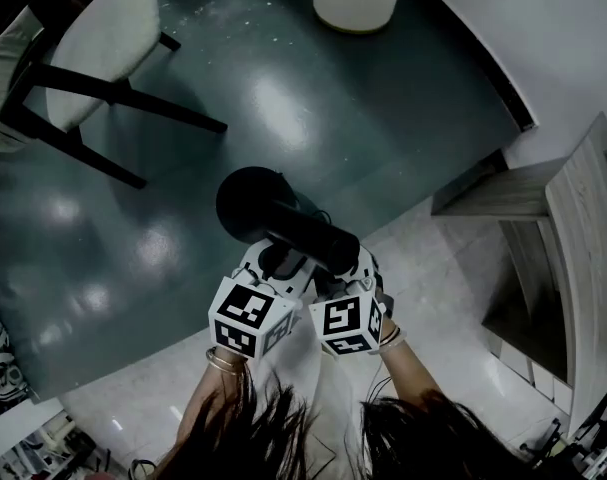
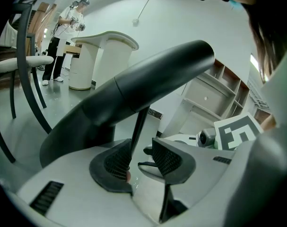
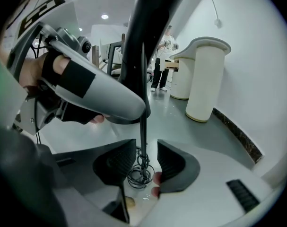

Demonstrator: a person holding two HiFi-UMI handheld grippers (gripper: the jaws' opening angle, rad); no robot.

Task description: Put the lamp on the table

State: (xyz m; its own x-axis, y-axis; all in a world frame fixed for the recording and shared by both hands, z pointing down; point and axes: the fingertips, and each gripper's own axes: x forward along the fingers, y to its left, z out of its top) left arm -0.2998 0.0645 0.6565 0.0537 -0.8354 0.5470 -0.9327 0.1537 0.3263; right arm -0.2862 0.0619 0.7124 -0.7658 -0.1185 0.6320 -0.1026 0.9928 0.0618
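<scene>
Head view: one lamp (image 1: 301,230); left tool (image 2: 141,159), right tool (image 3: 147,161) both open around it.

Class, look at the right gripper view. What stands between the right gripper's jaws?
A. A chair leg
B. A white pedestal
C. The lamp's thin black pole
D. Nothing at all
C: in the right gripper view the lamp's thin black pole runs down between the jaws of the right gripper, which stand apart with a gap on each side of it.
</scene>
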